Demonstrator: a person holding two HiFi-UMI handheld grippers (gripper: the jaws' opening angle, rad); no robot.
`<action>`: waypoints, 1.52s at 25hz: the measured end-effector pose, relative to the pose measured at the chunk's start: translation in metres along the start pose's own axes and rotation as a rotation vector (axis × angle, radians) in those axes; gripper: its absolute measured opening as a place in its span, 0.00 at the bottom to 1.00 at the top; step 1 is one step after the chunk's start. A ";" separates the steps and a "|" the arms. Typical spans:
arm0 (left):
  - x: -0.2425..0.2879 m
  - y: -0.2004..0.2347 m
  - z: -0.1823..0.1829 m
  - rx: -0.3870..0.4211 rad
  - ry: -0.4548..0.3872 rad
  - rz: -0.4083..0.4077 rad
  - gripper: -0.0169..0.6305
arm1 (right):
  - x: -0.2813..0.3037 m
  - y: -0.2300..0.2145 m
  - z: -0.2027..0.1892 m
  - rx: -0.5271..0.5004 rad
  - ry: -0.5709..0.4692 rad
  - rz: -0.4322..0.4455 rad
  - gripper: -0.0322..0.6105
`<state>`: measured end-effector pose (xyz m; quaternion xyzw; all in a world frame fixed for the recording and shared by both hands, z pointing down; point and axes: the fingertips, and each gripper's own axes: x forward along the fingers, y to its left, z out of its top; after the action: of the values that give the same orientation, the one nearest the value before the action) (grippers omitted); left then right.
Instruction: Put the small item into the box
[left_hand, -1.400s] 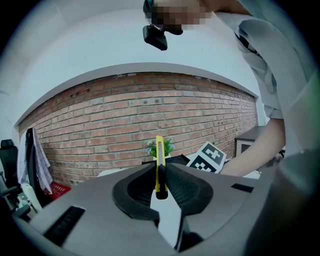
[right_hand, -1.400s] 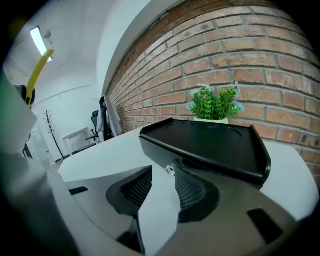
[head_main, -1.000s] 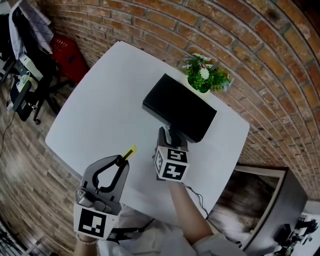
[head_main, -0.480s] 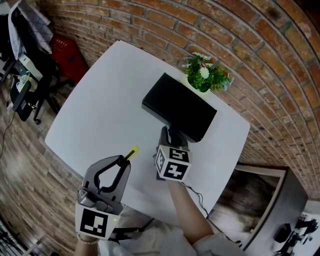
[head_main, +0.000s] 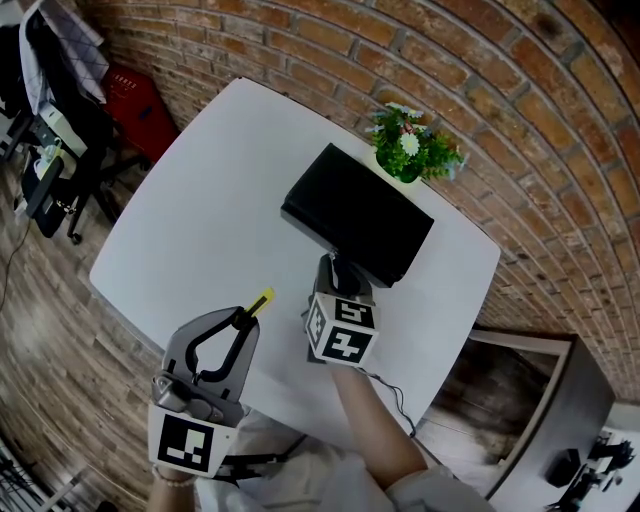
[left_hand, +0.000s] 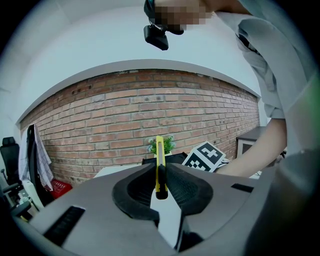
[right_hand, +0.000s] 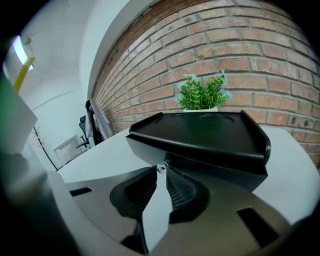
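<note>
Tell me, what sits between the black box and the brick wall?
A small green potted plant stands there on the white table, just behind the black box. The head view and right gripper view both show it.

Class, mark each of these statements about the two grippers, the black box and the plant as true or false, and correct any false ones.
1. The left gripper is clamped on a yellow utility knife. True.
2. The black box stands on the floor. False: it stands on the white table.
3. The right gripper is wide open above the plant. False: its jaws are closed on a small metal pull on the box's near side.
4. A potted plant stands behind the box, by the brick wall. True.
5. The knife already lies inside the box. False: it is held away from the box.
</note>
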<state>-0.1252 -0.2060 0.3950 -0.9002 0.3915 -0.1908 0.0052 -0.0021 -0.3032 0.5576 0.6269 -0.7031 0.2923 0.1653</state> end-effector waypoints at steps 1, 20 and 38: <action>-0.001 0.001 0.000 -0.003 -0.002 0.004 0.14 | -0.001 0.002 -0.002 0.002 0.003 0.004 0.17; -0.020 -0.001 0.005 0.004 -0.011 0.056 0.14 | -0.038 0.033 -0.038 -0.003 0.055 0.057 0.17; -0.031 -0.005 0.010 0.001 -0.029 0.086 0.14 | -0.060 0.055 -0.066 -0.008 0.084 0.090 0.17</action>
<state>-0.1373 -0.1815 0.3761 -0.8851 0.4298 -0.1774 0.0194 -0.0551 -0.2133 0.5614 0.5812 -0.7241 0.3226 0.1839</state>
